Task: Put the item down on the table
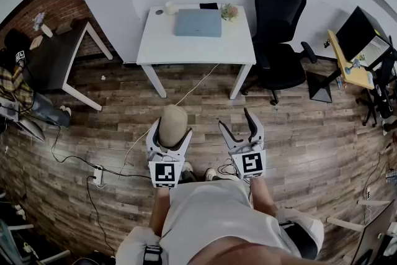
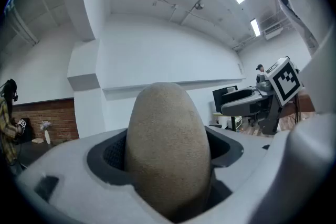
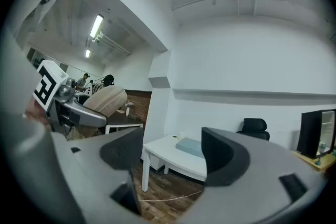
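Office: desk (image 1: pixel 197 41), swivel chair (image 1: pixel 280 34).

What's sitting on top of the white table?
On the table: a flat blue-grey case, a white cup, a small plant and a black item. Anything under the case is hidden.

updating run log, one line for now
left gripper shut on beige oval item | right gripper open | white table ahead
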The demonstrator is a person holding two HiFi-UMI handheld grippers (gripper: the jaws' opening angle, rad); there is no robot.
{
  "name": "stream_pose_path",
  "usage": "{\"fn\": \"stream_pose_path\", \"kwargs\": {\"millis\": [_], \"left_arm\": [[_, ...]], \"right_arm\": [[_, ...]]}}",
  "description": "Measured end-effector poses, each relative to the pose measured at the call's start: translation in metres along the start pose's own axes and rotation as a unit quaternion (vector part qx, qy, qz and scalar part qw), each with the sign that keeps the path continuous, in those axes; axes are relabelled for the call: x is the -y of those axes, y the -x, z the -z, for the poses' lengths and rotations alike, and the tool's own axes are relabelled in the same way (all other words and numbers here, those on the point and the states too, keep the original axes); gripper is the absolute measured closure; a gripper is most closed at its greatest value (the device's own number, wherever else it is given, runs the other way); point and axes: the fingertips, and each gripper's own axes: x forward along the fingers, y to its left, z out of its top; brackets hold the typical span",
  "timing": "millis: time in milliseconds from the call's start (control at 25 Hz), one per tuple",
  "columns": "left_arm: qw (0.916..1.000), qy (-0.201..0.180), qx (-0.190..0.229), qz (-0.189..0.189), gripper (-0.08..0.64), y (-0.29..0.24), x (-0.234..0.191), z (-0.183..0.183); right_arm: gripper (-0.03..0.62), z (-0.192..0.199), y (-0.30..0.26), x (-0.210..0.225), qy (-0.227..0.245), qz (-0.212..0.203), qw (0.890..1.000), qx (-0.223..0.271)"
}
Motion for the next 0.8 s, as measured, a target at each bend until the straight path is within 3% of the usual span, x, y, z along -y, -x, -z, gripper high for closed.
{"fn": "stream_pose_path", "kwargs": {"millis": [160,400,800], "left_arm": [[1.0000,-0.004,0.003,-0.001,0.155,-0.001,0.019,-0.002],[1.0000,-0.007,0.002,-0.002,0.155,-0.012,0.028,-0.004],[0.9999,-0.002,0.009,-0.004,0.156,-0.048,0.005,0.001]], "right_arm": [[0.239,0.004,0.010,0.012,-0.021,0.003,0.999,0.025],[0.238,0.010,0.009,0.023,-0.026,-0.001,0.999,0.023],[0.257,0.014,-0.034,0.026,-0.014,-0.019,1.000,0.010]]}}
